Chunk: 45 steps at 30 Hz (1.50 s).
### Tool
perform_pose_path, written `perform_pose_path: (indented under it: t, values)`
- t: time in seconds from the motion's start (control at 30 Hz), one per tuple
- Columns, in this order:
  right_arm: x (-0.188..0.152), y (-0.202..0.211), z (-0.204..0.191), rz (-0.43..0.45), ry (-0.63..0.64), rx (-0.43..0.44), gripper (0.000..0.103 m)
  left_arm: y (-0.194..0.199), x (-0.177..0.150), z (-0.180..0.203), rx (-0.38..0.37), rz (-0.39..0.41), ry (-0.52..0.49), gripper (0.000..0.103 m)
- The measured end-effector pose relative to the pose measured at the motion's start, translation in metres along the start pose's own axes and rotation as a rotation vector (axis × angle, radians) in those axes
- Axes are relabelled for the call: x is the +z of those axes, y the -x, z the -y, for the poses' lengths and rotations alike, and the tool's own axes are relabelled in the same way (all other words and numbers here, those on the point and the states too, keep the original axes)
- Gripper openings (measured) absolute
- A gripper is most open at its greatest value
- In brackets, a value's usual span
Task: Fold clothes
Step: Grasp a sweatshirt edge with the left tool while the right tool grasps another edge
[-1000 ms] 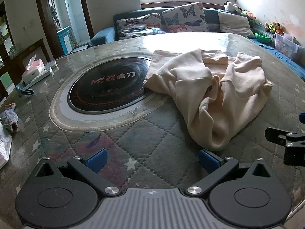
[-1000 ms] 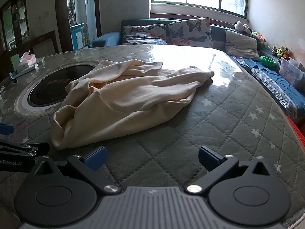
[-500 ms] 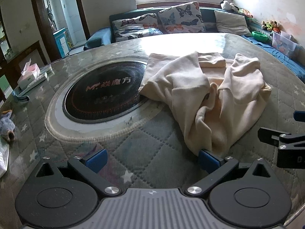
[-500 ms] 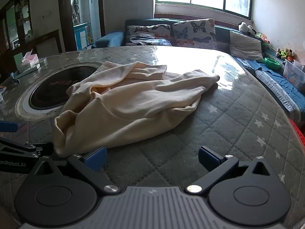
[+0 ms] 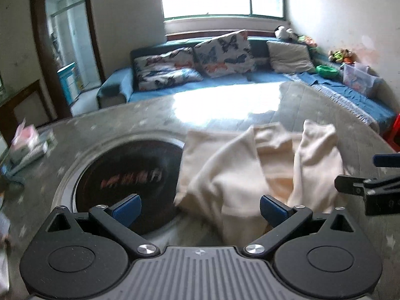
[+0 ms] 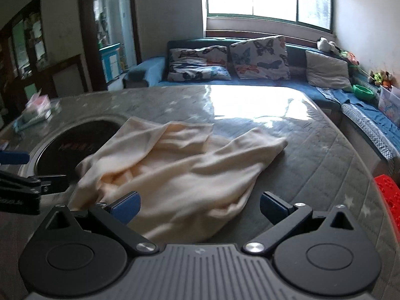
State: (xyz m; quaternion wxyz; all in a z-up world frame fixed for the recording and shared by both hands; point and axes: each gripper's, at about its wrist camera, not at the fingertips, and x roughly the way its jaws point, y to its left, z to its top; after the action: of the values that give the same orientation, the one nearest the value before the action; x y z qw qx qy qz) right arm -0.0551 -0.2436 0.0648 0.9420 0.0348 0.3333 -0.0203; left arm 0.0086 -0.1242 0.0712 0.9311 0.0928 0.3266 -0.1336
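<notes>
A crumpled cream garment (image 5: 252, 175) lies on the round quilted table (image 5: 120, 122); it also shows in the right wrist view (image 6: 180, 172). My left gripper (image 5: 198, 208) is open, its right fingertip at the garment's near edge, nothing held. My right gripper (image 6: 198, 206) is open over the garment's near hem, its left fingertip (image 6: 126, 203) against the cloth, nothing held. Each gripper shows at the edge of the other's view: the right one (image 5: 375, 187) and the left one (image 6: 22, 187).
A black glass disc (image 5: 130, 172) with red lettering is set in the table, left of the garment. A tissue box (image 5: 26, 137) and small items lie at the table's left edge. A blue sofa (image 5: 225, 77) with butterfly cushions stands behind. A red stool (image 6: 388, 200) is at right.
Both grippers moved forward and down onto the garment's near edge and tilted up, so more of the room shows. The garment has not been taken hold of.
</notes>
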Motion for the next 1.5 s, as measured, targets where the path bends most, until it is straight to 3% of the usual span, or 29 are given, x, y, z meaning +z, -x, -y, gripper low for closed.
perform_pose_path:
  t: [0.2,0.3,0.47,0.57,0.63,0.7,0.73,0.83,0.93,1.23,1.33,1.5]
  values:
    - [0.027,-0.036,0.031,-0.029,-0.078,-0.043,0.087,-0.046,0.031,0.011,-0.047,-0.005,-0.045,0.09]
    - [0.037,-0.055,0.049,-0.045,-0.121,-0.061,0.083,-0.071,0.042,0.02,-0.077,-0.019,-0.073,0.089]
    - [0.044,-0.082,0.067,-0.074,-0.16,-0.086,0.072,-0.098,0.047,0.03,-0.111,-0.042,-0.102,0.085]
    - [0.046,-0.098,0.077,-0.092,-0.198,-0.092,0.066,-0.114,0.049,0.035,-0.131,-0.055,-0.118,0.077]
    - [0.047,-0.104,0.083,-0.097,-0.223,-0.093,0.058,-0.125,0.051,0.039,-0.145,-0.064,-0.129,0.055]
    - [0.048,-0.111,0.086,-0.104,-0.243,-0.087,0.051,-0.135,0.052,0.043,-0.158,-0.073,-0.14,0.041]
    - [0.048,-0.114,0.087,-0.111,-0.249,-0.084,0.04,-0.135,0.052,0.041,-0.173,-0.067,-0.129,0.028]
    - [0.046,-0.116,0.087,-0.107,-0.252,-0.069,0.019,-0.126,0.051,0.037,-0.157,-0.033,-0.124,0.013]
    - [0.046,-0.111,0.086,-0.088,-0.252,-0.061,0.011,-0.114,0.049,0.023,-0.111,0.001,-0.093,0.012]
    - [0.046,-0.052,0.088,0.042,-0.241,-0.068,0.01,-0.039,0.028,-0.079,0.064,0.11,0.136,0.012]
    - [0.042,-0.024,0.093,0.091,-0.237,-0.068,0.01,-0.011,0.003,-0.119,0.123,0.104,0.214,0.012]
    - [0.022,0.019,0.109,0.155,-0.286,-0.094,0.009,0.018,-0.048,-0.161,0.137,0.028,0.326,0.012]
